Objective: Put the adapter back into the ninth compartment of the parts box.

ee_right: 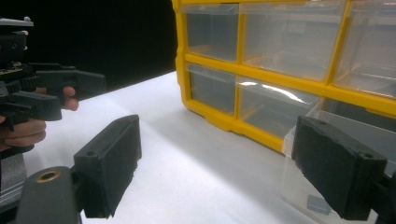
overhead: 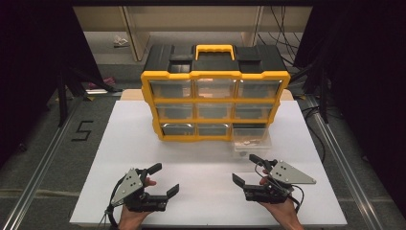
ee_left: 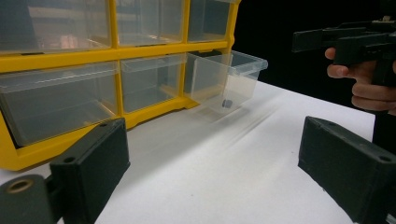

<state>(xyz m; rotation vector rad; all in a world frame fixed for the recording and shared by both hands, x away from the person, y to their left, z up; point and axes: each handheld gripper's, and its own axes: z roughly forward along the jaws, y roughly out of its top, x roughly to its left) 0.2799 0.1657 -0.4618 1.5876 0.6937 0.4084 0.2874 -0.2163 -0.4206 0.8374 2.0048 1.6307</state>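
A yellow-and-black organizer cabinet (overhead: 215,75) with clear drawers stands at the back middle of the white table (overhead: 134,148). Its bottom-right drawer (overhead: 251,139) is pulled out, and something small lies inside. In the left gripper view this drawer (ee_left: 233,77) holds a small dark piece (ee_left: 227,103). My left gripper (overhead: 165,179) rests open near the front left, with nothing between its jaws (ee_left: 215,172). My right gripper (overhead: 245,169) stands open at front right, just in front of the drawer (ee_right: 299,191), also with nothing in it (ee_right: 219,172).
The other drawers look shut; their contents are unclear. A "5" is taped on the floor (overhead: 82,130) left of the table. Metal rails (overhead: 38,167) run along both sides, with cables (overhead: 311,112) at the right. Bare table lies between grippers and cabinet.
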